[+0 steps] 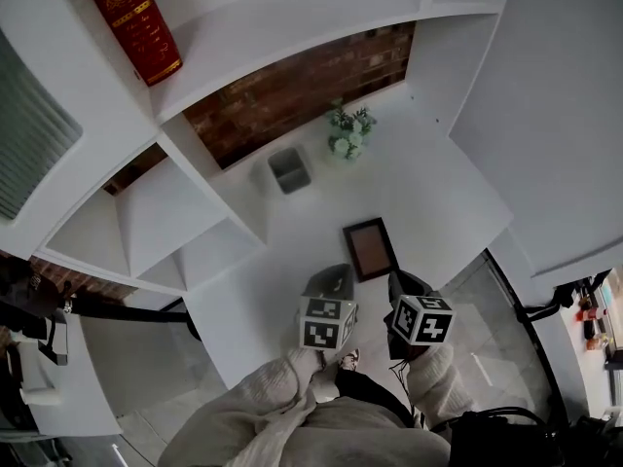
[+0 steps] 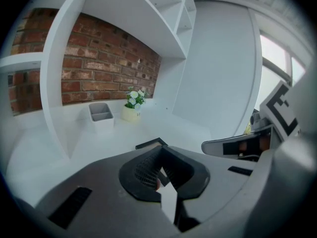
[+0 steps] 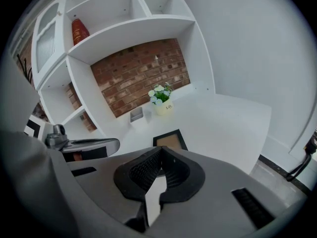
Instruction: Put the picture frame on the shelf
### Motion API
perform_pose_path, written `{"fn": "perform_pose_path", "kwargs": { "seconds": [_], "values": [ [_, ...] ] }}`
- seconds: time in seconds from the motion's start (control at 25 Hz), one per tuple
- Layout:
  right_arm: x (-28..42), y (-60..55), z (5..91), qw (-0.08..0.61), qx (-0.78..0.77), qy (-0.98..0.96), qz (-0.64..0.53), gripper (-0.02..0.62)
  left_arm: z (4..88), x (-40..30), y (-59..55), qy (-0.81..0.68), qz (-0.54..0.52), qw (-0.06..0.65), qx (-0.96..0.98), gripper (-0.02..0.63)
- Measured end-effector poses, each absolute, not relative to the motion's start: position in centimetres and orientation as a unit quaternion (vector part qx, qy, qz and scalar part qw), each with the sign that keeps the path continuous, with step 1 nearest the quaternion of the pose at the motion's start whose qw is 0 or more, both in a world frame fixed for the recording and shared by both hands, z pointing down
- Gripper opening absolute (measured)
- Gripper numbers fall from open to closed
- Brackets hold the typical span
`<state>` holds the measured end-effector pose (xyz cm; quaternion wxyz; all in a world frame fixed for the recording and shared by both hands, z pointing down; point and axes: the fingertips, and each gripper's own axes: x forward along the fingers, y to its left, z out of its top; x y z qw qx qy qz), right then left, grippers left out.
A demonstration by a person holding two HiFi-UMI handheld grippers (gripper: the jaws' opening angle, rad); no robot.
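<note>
The picture frame (image 1: pixel 370 248), dark-edged with a brown inside, lies flat on the white desk (image 1: pixel 428 193) below the white shelf unit (image 1: pixel 292 37). My left gripper (image 1: pixel 336 272) hovers at the frame's near left corner, and my right gripper (image 1: pixel 401 280) at its near right corner. In the left gripper view only a corner of the frame (image 2: pixel 151 144) shows past the shut, empty left gripper (image 2: pixel 161 150). From the right gripper view the frame (image 3: pixel 169 140) lies just beyond the right gripper (image 3: pixel 161 150), whose jaws also meet at the tip with nothing between them.
A small pot of white flowers (image 1: pixel 348 134) and a grey two-part holder (image 1: pixel 289 170) stand at the back of the desk by the brick wall. A red book (image 1: pixel 129 17) stands on an upper shelf. Open white compartments (image 1: pixel 156 212) lie to the left.
</note>
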<state>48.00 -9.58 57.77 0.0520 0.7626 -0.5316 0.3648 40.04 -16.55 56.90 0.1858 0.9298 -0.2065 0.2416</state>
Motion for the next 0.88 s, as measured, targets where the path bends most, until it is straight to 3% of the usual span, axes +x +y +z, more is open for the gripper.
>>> {"fn": "perform_pose_path", "kwargs": {
  "seconds": [0.6,0.72,0.88],
  "values": [
    [53.7,-13.7,63.3,0.09,0.727,-0.547,0.405,0.031,61.6,44.2,-19.9,-0.236,0.281,0.211,0.906,0.008],
    [54.0,-14.5,64.4,0.098,0.719,-0.551,0.413,0.094,62.4,44.3,-20.4,-0.243,0.286,0.216,0.901,0.008],
    [54.0,-15.0,65.9,0.112,0.702,-0.559,0.427,0.112,63.4,44.2,-20.3,-0.247,0.296,0.221,0.896,0.008]
  ]
}}
